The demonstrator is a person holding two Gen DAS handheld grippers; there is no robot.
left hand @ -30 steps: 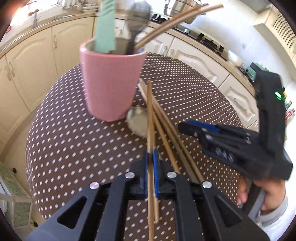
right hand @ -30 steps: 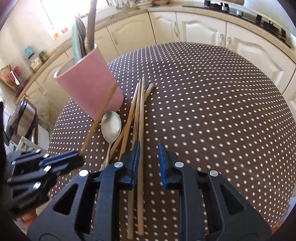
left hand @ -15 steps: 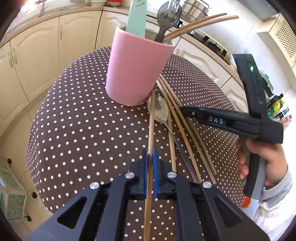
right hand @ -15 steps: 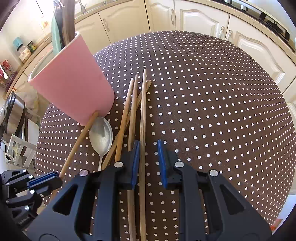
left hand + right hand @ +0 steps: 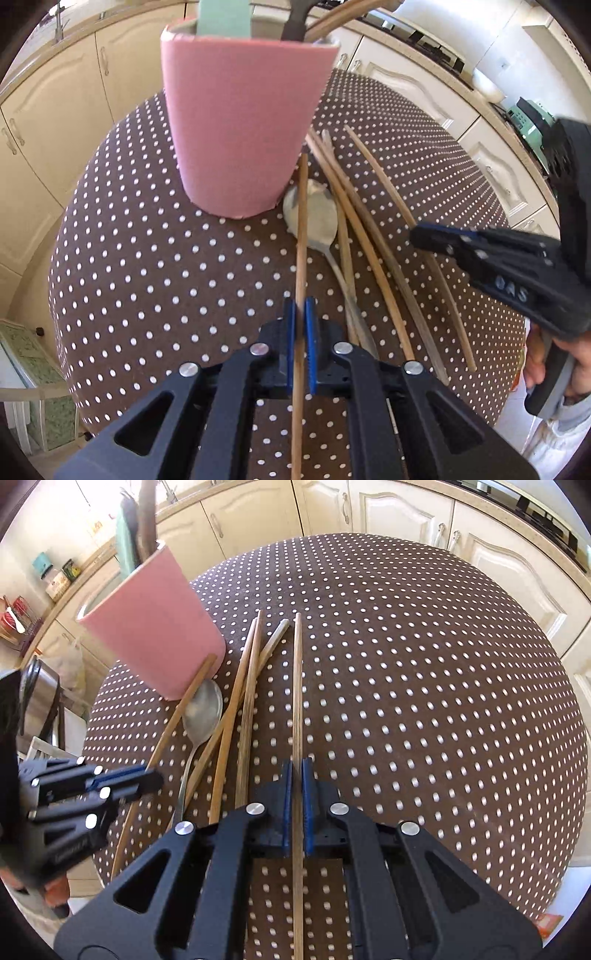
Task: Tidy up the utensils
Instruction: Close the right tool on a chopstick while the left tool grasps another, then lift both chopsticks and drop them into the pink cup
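Note:
A pink cup (image 5: 240, 122) stands on the brown dotted table (image 5: 147, 266) and holds a green utensil, a dark utensil and wooden sticks. My left gripper (image 5: 300, 314) is shut on a wooden chopstick (image 5: 301, 229) whose tip lies by the cup's base, above a metal spoon (image 5: 314, 218). My right gripper (image 5: 296, 775) is shut on another wooden chopstick (image 5: 297, 686) lying along the table. Several more chopsticks (image 5: 247, 686) lie between the spoon (image 5: 203, 712) and that stick. The pink cup (image 5: 151, 624) is at the left in the right wrist view.
Cream kitchen cabinets (image 5: 388, 509) and a counter curve round behind the table. A hob (image 5: 424, 37) sits on the counter at the back. The table's dotted cloth (image 5: 424, 686) stretches to the right of the chopsticks.
My right gripper has shut on the rightmost chopstick, which it straddled open before. My left gripper, still holding its chopstick, has moved closer to the cup.

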